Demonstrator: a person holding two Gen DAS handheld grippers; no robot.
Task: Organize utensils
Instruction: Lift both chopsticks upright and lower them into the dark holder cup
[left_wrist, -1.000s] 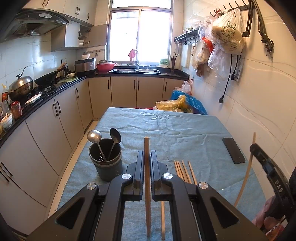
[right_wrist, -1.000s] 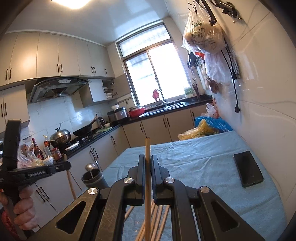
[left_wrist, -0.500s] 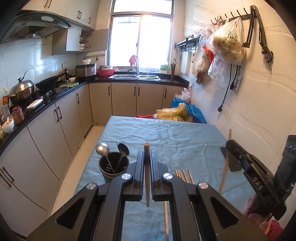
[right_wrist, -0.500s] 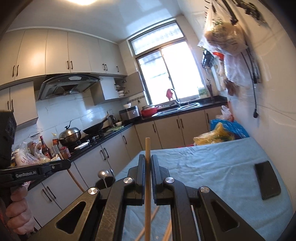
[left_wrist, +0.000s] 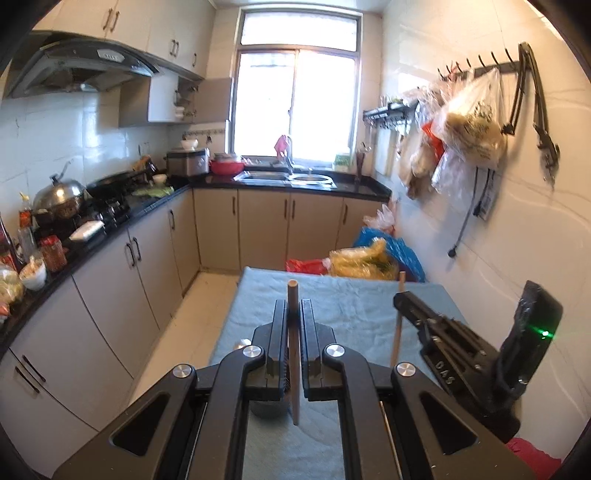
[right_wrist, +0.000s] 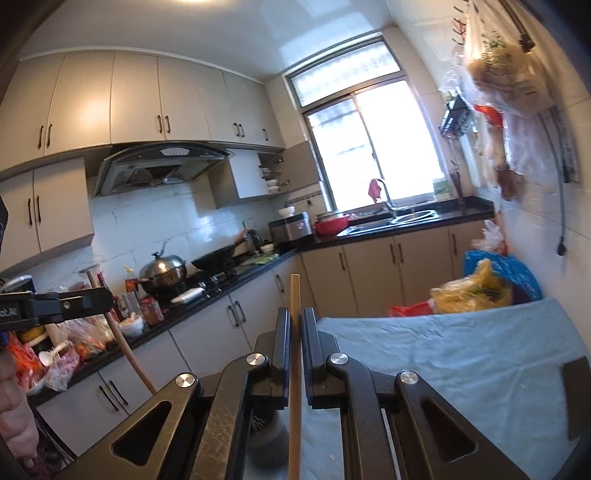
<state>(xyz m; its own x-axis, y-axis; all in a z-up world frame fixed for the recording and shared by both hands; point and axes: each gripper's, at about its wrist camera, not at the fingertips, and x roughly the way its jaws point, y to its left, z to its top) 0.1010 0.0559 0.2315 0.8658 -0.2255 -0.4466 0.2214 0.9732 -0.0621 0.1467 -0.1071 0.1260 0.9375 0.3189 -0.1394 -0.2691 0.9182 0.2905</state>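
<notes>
My left gripper (left_wrist: 293, 314) is shut on a wooden chopstick (left_wrist: 293, 354) that stands upright between its jaws. My right gripper (right_wrist: 294, 321) is shut on another wooden chopstick (right_wrist: 294, 369), also upright. Each gripper shows in the other's view: the right one (left_wrist: 400, 297) with its chopstick (left_wrist: 398, 325) at the left view's right side, the left one (right_wrist: 107, 301) with its chopstick (right_wrist: 129, 354) at the right view's left edge. The dark utensil cup (left_wrist: 267, 408) lies mostly hidden under the left gripper's jaws, with a spoon bowl (left_wrist: 239, 345) just showing. Both grippers hang above the blue-clothed table (left_wrist: 343, 299).
A black phone (right_wrist: 578, 395) lies on the cloth near the right wall. Plastic bags (left_wrist: 373, 260) sit past the table's far end. A counter with cabinets (left_wrist: 122, 258) runs along the left, with pots and bottles. Bags hang on the wall hooks (left_wrist: 469, 129).
Both grippers rose and tilted up with their chopsticks. The cup slid under the left jaws, and the loose chopsticks on the cloth left both views. The right gripper moved closer to the left one.
</notes>
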